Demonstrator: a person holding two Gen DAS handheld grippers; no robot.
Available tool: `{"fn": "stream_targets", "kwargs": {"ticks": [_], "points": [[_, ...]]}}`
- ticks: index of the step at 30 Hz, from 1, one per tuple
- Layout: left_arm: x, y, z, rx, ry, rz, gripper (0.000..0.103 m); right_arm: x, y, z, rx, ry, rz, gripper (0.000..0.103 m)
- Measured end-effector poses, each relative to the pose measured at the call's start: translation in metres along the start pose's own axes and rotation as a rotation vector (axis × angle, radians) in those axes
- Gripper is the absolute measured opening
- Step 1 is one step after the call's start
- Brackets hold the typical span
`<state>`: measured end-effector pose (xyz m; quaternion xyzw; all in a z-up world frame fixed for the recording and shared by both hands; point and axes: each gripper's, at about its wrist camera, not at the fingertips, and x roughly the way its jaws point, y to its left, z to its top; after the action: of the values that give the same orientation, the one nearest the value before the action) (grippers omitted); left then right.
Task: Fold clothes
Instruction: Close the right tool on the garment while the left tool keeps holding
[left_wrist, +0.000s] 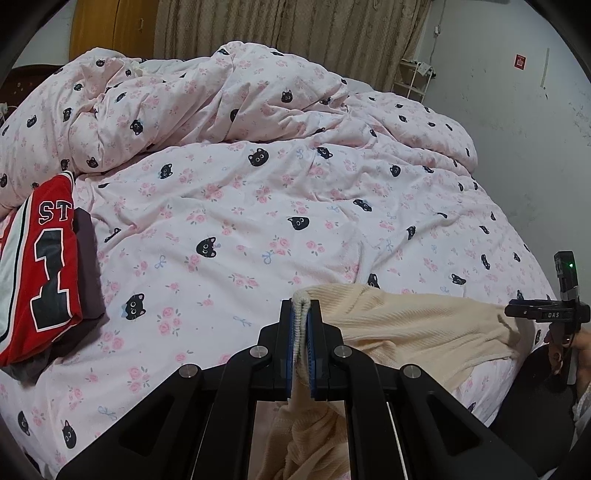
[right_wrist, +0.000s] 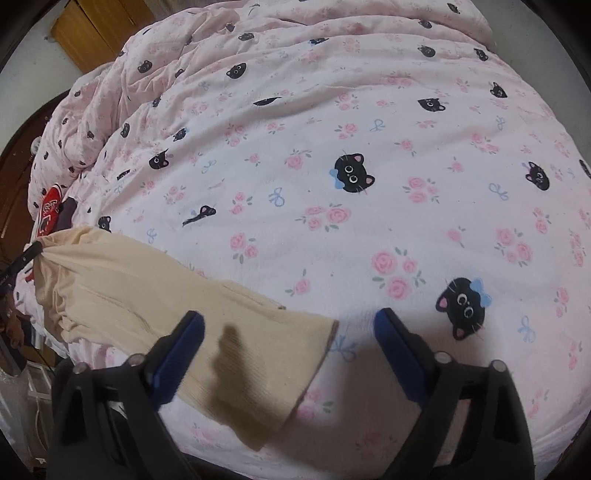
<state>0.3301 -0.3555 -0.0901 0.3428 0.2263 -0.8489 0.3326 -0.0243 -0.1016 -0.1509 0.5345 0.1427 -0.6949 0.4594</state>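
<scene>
Item one: the bed (left_wrist: 258, 229), covered by a pink duvet printed with black cat faces, roses and blue bows. We find no container proper; the bed carries everything.

Item two: a cream ribbed knit garment (left_wrist: 417, 328), the thing being folded. We see it draped over the near edge of the bed, one end lifted off the duvet and the other lying flat. Its long axis runs along that near edge, from the pinched end on the left of the right wrist view to a straight hem (right_wrist: 314, 369) at lower centre.

Item three: the left claw (left_wrist: 305, 306), pressed together on a folded edge of the cream garment, which stands up between its blue pads (left_wrist: 294, 332) and hangs down below them.

Item four: the right claw (right_wrist: 290, 319), spread wide over the hem end. We note the left blue pad (right_wrist: 181, 354) above the cream fabric and the right pad over bare duvet just beyond the hem; neither pad presses on the cloth. Its shadow falls on the garment.

Item five: a folded red jersey (left_wrist: 48, 258) with white lettering and a large black numeral, lying on a dark grey garment (left_wrist: 88, 266) at the left of the bed, well apart from the cream piece.
</scene>
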Motion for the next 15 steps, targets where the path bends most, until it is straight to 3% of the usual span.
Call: {"fn": "stream_targets", "kwargs": {"ticks": [2,4,5,7,15], "points": [[-0.002,0.001,0.001,0.001,-0.002,0.002,0.005,0.0,-0.002,0.001,0.006,0.004,0.016,0.046],[-0.003,0.0,0.001,0.002,-0.004,0.004,0.005,0.0,-0.002,0.0,0.007,0.009,0.01,0.027],[-0.003,0.0,0.001,0.002,-0.005,0.005,0.005,0.001,-0.003,0.0,0.011,0.016,0.021,0.009],[-0.004,0.0,0.001,0.001,-0.007,0.006,0.005,0.002,-0.004,-0.002,0.023,0.033,0.074,0.005],[-0.01,0.007,0.004,-0.03,-0.016,0.011,0.005,-0.026,0.002,-0.002,-0.011,-0.071,0.067,0.004]]}}
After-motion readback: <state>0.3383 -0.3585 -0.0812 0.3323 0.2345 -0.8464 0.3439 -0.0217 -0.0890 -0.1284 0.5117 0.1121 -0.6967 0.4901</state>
